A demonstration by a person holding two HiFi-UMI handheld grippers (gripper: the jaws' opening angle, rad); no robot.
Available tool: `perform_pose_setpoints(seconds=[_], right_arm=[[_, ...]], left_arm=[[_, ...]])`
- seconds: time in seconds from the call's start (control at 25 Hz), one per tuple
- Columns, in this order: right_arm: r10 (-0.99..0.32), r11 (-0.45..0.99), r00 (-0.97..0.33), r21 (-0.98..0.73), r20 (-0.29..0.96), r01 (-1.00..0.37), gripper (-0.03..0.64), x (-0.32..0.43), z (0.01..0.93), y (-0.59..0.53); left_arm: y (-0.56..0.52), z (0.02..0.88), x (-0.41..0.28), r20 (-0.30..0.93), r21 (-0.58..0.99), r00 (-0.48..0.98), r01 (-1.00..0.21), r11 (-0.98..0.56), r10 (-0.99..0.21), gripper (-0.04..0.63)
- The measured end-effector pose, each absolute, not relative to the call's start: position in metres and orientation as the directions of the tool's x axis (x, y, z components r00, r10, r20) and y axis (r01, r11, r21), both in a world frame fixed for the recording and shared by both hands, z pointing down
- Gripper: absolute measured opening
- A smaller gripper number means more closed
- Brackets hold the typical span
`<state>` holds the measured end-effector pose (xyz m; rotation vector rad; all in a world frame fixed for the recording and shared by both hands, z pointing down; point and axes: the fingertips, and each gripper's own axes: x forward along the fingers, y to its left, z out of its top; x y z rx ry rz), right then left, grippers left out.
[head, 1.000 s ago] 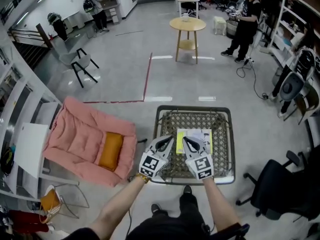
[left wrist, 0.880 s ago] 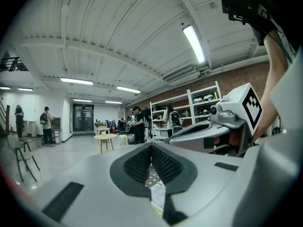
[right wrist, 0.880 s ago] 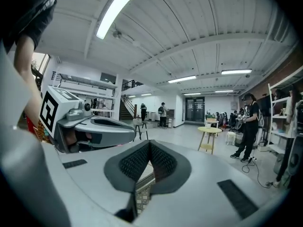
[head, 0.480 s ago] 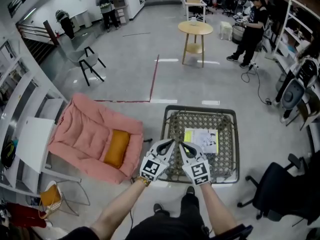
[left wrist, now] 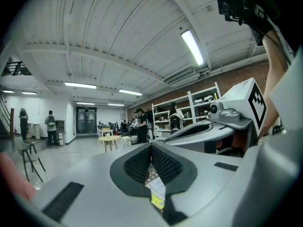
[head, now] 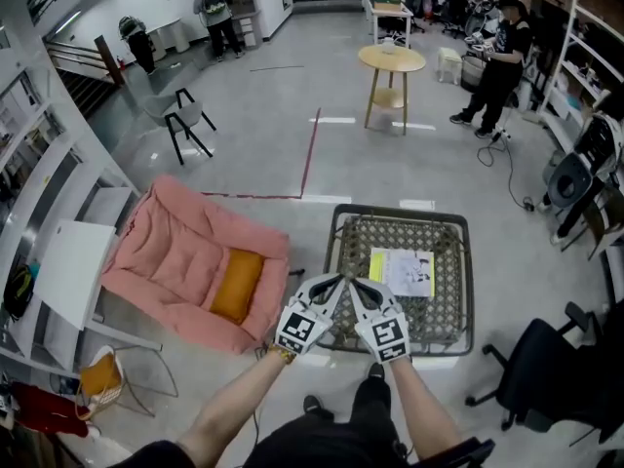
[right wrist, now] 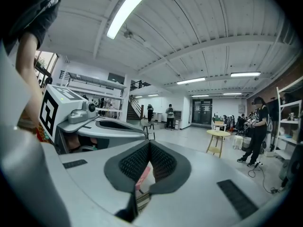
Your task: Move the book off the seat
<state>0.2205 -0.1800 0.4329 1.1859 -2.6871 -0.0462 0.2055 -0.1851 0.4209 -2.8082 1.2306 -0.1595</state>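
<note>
1. Grey workshop floor; square woven-cane seat lower ctr-right of frame.
2. White-yellow flat book on seat, right half.
3. Left gripper & right gripper btm ctr, jaws pressed together, nothing held.

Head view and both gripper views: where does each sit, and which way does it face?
Head view: on the person's head, looking steeply down at the book on the woven seat; forearms, left claw and right claw show.
Left gripper view: on the left claw, facing out toward the round table; its shut jaws, the right claw at right.
Right gripper view: on the right claw, same heading; shut jaws, the left claw at left.
Shared: all three see that round table.
</note>
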Motion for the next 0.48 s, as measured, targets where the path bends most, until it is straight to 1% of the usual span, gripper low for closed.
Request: perform_pose_setpoints(seconds=[0.48], right_arm=[[-0.721, 0.691, -0.668, 0.114, 0.181, -0.714, 0.012, 0.209, 0.427, -0.165]], left_arm=[[-0.173, 0.411, 0.199, 0.058, -0.112, 0.677, -0.726, -0.679, -0.734, 0.012]])
